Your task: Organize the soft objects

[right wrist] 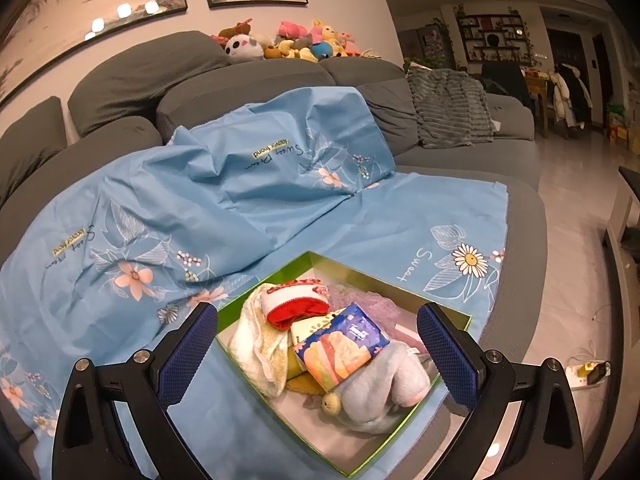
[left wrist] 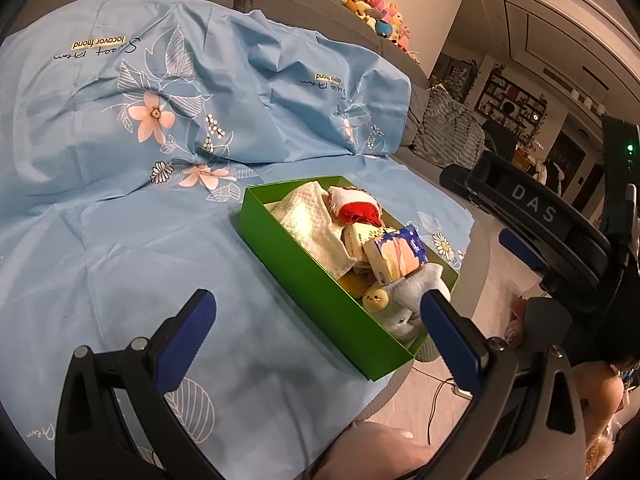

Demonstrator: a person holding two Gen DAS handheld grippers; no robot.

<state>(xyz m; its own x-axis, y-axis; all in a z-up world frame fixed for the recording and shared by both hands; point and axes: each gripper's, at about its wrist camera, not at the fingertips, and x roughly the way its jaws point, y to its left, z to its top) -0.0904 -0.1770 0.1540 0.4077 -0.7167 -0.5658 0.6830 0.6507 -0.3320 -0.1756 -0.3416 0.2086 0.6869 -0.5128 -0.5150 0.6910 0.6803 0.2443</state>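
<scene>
1. The right gripper [right wrist: 318,346] hangs with its blue-padded jaws spread wide and nothing between them. In its own view the jaws frame the contents of the green rectangular cardboard box [right wrist: 400,454] just beyond the tips.

2. The left gripper [left wrist: 320,324] is likewise spread and empty. It sits to the left of the box, and its right finger overlaps the box's near end in its view.

3. The box [left wrist: 280,244] lies on the light-blue flower-printed sheet [left wrist: 100,220] near the right front edge of the seat. In the left view its long axis runs from far left to near right.

4. Inside it, from near to far:
   - a pale grey-blue plush toy [right wrist: 384,392] with a small yellow chick [right wrist: 331,402] at its left;
   - a blue-and-peach soft tissue pack [right wrist: 340,346] resting on the plush;
   - a red-and-white knitted piece [right wrist: 298,304];
   - a cream towel [right wrist: 260,352] along the left wall.

5. As I read it, the right gripper is the nearer and better lined up, since it points straight over the box. The tissue pack lies aslant between its fingers.

6. No loose soft thing shows on the sheet, so the sorting looks close to done.

7. Grey sofa cushions [right wrist: 140,76] rise behind.
</scene>
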